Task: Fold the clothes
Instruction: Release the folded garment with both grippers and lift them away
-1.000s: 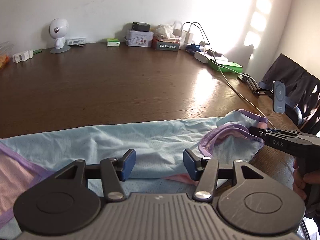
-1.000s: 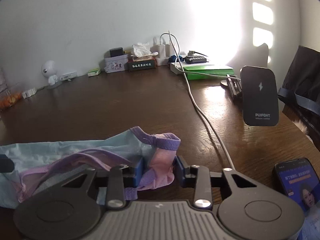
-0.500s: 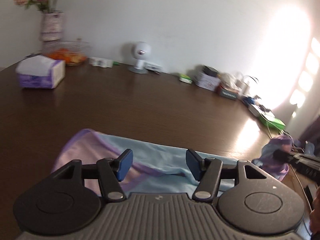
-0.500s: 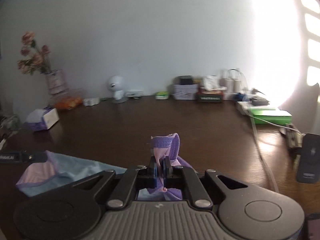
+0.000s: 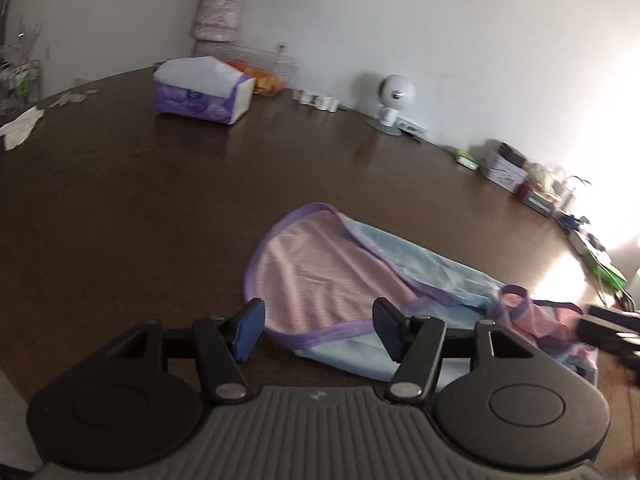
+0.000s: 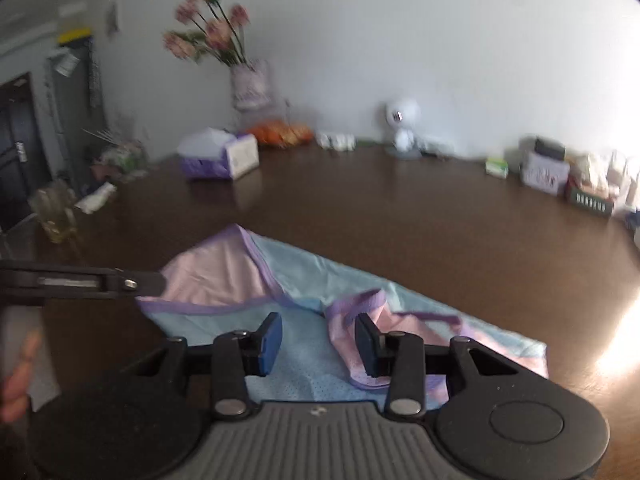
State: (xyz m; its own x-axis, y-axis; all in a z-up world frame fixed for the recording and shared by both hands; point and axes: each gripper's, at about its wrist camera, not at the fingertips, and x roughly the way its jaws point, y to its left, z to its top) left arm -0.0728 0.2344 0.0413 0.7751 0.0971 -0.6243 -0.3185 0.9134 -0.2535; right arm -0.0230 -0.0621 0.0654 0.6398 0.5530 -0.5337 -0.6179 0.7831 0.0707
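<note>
Opening its jaws, the right tool (image 6: 318,344) has just let go of the purple-edged strap, dropped onto the blue garment (image 6: 304,372) on the bench (image 6: 400,216); the left tool (image 5: 318,330) hangs spread, empty. One fold looks done.

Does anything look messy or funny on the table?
Yes. The blue and pink garment isn't lying flat: a pink strap end with purple trim sits bunched up on top of the blue part. A crumpled white paper also lies loose near the table's far edge.
</note>
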